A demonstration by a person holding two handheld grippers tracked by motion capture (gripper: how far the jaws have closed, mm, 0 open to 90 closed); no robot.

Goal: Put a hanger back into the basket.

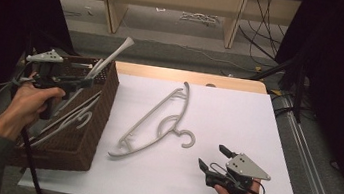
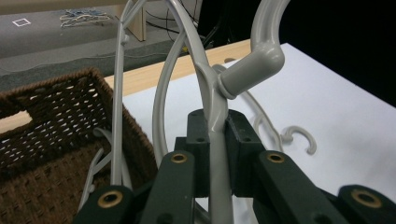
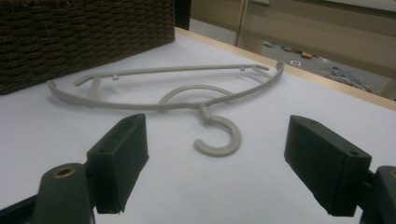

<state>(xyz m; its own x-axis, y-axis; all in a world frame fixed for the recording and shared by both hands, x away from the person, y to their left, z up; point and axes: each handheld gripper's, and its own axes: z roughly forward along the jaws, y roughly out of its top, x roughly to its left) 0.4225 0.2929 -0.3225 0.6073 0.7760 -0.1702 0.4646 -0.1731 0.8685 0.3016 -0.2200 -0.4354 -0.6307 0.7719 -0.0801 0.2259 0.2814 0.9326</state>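
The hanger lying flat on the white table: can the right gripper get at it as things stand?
Probably yes. The right gripper is open and faces the flat hanger, with bare white table between them.

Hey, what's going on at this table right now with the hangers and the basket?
A person is handling grey plastic hangers with two hand-held grippers. The left gripper is shut on a hanger, holding it over the brown wicker basket, where more hangers lie inside. Another hanger lies flat on the white table, apart from the basket. The right gripper waits near that hanger's hook with its jaws open and nothing between them.
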